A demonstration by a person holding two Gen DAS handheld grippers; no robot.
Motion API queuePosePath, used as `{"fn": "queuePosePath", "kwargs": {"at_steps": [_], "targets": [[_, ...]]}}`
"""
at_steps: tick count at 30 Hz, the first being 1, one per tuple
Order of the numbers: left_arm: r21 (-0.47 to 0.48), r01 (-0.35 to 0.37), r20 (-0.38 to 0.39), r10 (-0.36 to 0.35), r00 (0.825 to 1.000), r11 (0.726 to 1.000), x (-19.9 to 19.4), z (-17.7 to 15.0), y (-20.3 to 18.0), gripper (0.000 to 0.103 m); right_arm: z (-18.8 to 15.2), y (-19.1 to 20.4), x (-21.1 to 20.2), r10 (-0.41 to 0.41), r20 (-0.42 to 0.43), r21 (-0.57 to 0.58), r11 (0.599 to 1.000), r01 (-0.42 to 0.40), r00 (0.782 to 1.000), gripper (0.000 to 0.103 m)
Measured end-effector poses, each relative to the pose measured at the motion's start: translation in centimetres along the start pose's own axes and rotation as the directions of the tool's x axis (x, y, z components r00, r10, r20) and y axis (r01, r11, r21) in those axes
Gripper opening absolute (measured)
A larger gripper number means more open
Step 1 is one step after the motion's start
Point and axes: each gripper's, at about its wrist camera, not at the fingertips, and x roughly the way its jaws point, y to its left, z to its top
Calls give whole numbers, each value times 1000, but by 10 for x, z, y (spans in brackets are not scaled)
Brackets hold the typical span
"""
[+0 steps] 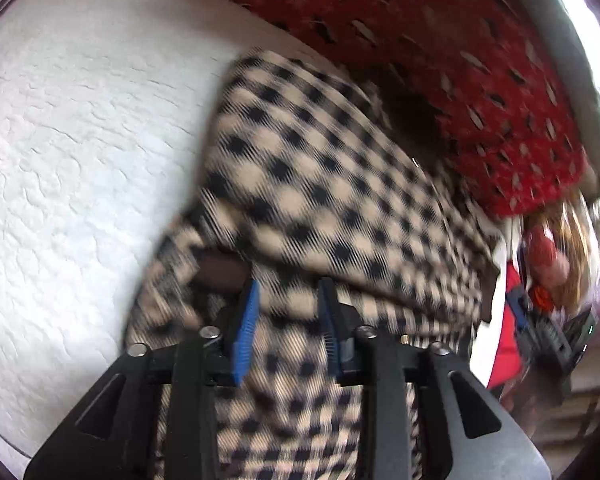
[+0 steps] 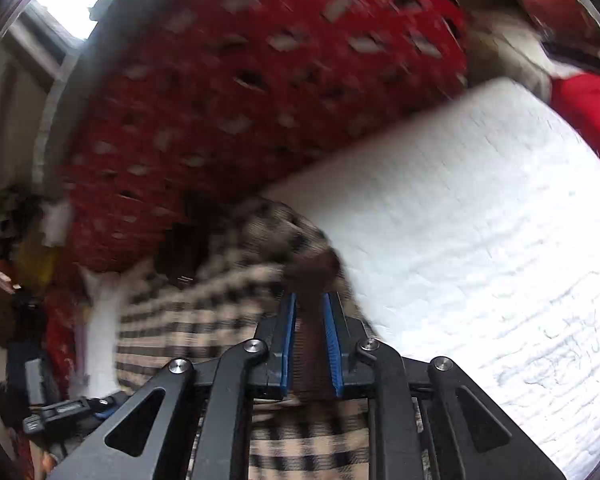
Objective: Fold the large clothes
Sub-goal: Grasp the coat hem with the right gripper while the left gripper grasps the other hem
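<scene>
A large beige and black checked garment (image 1: pixel 320 184) lies bunched on a white quilted surface (image 1: pixel 80 140). My left gripper (image 1: pixel 289 284) hovers over its near part. The blue pads stand apart and grip nothing, with only checked cloth showing below them. A brown patch (image 1: pixel 220 272) of the garment peeks out just left of the left pad. In the right wrist view the same garment (image 2: pixel 204 308) is blurred. A brown strip (image 2: pixel 310 272) of it runs between the blue pads of my right gripper (image 2: pixel 310 296), which stand narrowly apart around it.
A red blanket with pale and dark dashes (image 1: pixel 420 40) is heaped behind the garment, and it also fills the upper left of the right wrist view (image 2: pixel 220 100). White quilt (image 2: pixel 480 240) stretches to the right. Cluttered items and red-white cloth (image 1: pixel 504 312) crowd the right edge.
</scene>
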Motion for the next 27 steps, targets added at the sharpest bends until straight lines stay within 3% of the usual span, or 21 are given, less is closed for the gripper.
{"fn": "queuePosePath", "kwargs": {"at_steps": [1,2,3,4,6,8,15,18,20,27], "targets": [[20,-17,-28,18,999,1000,7,-7,-4,42,-5,2,2,5,-18,-15,1000,-6,1000,31],[32,-36,-59,38,998,999,16,-13,-6,42,-13,1,11,5,-73,-30,1000,-7,997,37],[48,-62,-81,66,995,997,25,-19,-8,42,-24,-1,33,-32,-191,-43,999,24,981,48],[76,-83,-60,88,994,994,23,-24,-11,42,-38,-5,53,-83,-311,-54,996,69,947,50],[96,-96,-75,104,992,991,18,-30,-17,45,-50,4,40,-119,-250,-130,988,89,961,49],[68,-37,-137,46,990,997,15,-37,-15,45,-59,7,39,-154,-357,-127,985,116,921,56],[23,-31,-266,36,963,999,0,-84,11,45,-107,9,9,-195,-429,-151,978,143,882,56],[19,-25,-286,30,958,999,-11,-99,22,45,-123,5,-10,-180,-424,-132,982,136,887,56],[30,-30,-294,38,955,999,-18,-108,27,45,-135,7,-12,-171,-446,-107,985,137,879,58],[54,17,-279,-1,960,998,-68,-128,57,45,-151,-17,-66,-128,-441,-30,991,128,888,57]]}}
